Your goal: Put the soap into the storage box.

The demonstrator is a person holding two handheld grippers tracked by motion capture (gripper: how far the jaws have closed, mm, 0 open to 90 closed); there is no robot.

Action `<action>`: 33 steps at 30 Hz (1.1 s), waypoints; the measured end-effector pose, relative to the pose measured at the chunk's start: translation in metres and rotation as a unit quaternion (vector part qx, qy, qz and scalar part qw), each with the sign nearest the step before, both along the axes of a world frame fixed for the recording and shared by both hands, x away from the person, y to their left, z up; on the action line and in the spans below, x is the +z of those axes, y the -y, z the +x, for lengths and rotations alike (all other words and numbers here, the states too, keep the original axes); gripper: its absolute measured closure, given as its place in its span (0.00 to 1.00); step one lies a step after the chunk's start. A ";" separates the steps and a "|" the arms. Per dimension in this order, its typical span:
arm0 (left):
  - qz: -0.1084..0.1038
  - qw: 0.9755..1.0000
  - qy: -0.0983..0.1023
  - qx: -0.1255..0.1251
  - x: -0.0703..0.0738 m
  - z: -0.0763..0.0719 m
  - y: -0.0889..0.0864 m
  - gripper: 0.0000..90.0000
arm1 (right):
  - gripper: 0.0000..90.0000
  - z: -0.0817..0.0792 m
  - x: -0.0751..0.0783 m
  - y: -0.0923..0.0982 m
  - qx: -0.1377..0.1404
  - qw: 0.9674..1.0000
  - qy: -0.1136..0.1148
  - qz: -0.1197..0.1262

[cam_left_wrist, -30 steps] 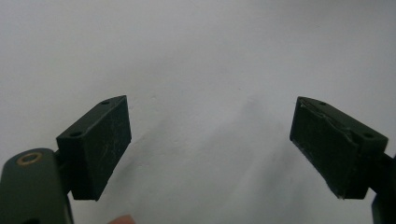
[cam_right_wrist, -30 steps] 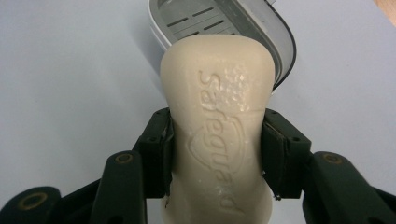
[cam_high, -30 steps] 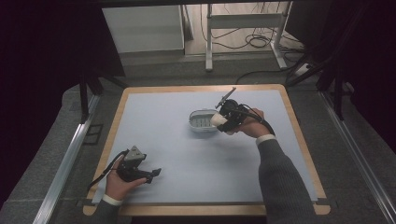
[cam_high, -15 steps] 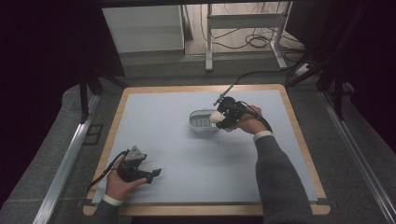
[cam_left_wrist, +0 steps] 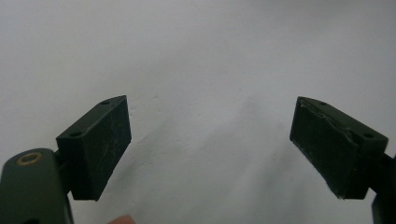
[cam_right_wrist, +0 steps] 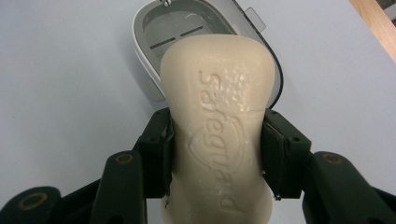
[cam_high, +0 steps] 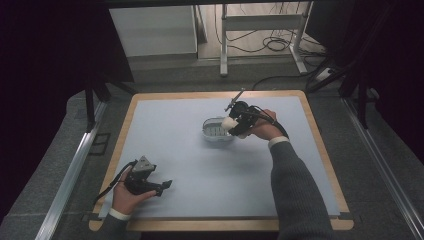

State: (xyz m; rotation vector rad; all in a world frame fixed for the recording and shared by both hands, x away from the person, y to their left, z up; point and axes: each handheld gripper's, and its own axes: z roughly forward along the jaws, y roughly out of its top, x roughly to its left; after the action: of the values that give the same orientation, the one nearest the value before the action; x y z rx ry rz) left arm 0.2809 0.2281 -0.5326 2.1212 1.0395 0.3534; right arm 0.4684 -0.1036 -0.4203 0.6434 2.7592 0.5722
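Edging our right tool, pinching the cream soap bar, leftward over the open soap dish at the counter's far right, we near the drop, our left tool resting spread, near left.

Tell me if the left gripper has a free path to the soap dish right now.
Probably yes: the left gripper is open and holds nothing, with bare mat between it and the soap dish. But the right gripper holds a soap bar over the dish.
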 end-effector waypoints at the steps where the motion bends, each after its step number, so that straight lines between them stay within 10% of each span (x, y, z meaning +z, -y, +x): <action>1: 0.000 1.000 0.000 0.000 0.000 0.000 0.000 0.14 | 0.55 0.001 0.000 -0.001 0.002 1.000 -0.001 0.000; 33: -0.004 1.000 0.004 0.002 0.003 -0.001 -0.005 0.14 | 0.55 0.027 -0.023 -0.052 0.063 0.997 0.018 -0.047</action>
State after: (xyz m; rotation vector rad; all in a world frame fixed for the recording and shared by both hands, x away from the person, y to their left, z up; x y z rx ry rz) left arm 0.2801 0.2326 -0.5293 2.1094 1.0390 0.3590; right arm 0.4956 -0.0520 -0.4429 0.4363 2.7882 0.4699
